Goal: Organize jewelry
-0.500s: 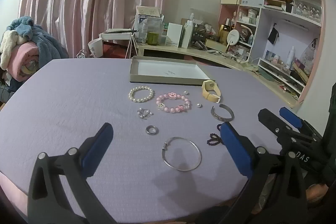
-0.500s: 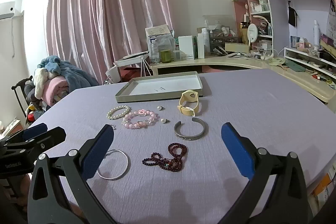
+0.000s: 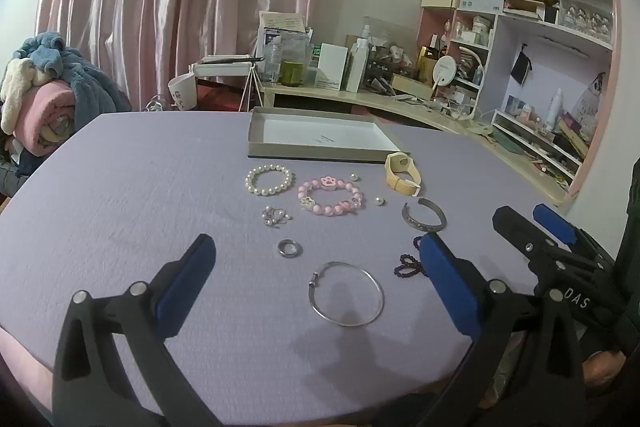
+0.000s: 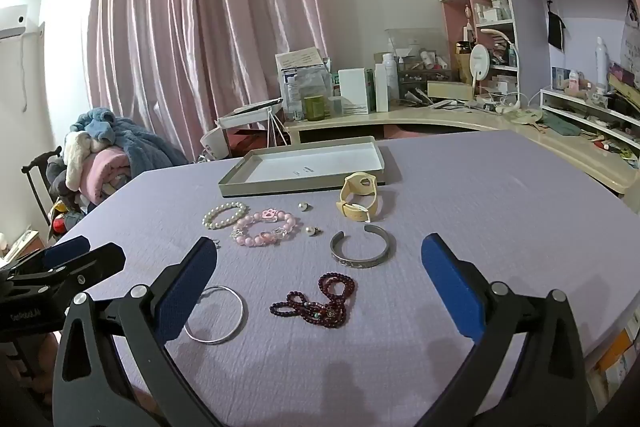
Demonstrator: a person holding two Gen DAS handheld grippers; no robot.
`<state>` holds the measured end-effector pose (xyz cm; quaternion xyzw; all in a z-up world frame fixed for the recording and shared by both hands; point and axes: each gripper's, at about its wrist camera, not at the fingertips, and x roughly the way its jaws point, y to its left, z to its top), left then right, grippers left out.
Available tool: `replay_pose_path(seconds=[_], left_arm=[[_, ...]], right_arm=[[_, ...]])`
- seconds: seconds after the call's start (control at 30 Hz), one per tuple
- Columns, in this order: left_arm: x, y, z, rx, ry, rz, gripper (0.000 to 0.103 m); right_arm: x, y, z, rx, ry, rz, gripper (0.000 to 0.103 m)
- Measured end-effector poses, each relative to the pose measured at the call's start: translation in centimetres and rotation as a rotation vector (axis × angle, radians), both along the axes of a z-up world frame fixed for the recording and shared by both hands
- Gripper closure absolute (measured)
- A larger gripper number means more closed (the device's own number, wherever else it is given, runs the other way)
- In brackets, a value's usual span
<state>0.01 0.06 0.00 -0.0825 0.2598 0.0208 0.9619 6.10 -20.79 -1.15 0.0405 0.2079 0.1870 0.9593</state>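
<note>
Pink curtains (image 4: 192, 39) cover the back wall, beside cluttered pink shelves (image 3: 532, 7) (books, boxes) and a curved desk (image 4: 440, 117).

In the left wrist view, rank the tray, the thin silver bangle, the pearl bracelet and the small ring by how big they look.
1. Tray
2. Thin silver bangle, though nearest the camera
3. Pearl bracelet
4. Small ring

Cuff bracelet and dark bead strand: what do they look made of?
Cuff bracelet: looks like dull grey metal, with a patterned band and open ends. Dark bead strand: glossy deep-red round beads, perhaps stone, glass or wood; the look leaves it open.
</note>
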Motion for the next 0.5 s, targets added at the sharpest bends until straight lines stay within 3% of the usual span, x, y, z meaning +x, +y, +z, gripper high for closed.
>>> replay_pose_path(seconds=[0.5], left_arm=[[-0.26,0.11,0.07,0.001,-0.001,-0.001,0.002]], right_arm=[[-0.04,-0.04,0.07,0.003,0.000,-0.004,0.001]])
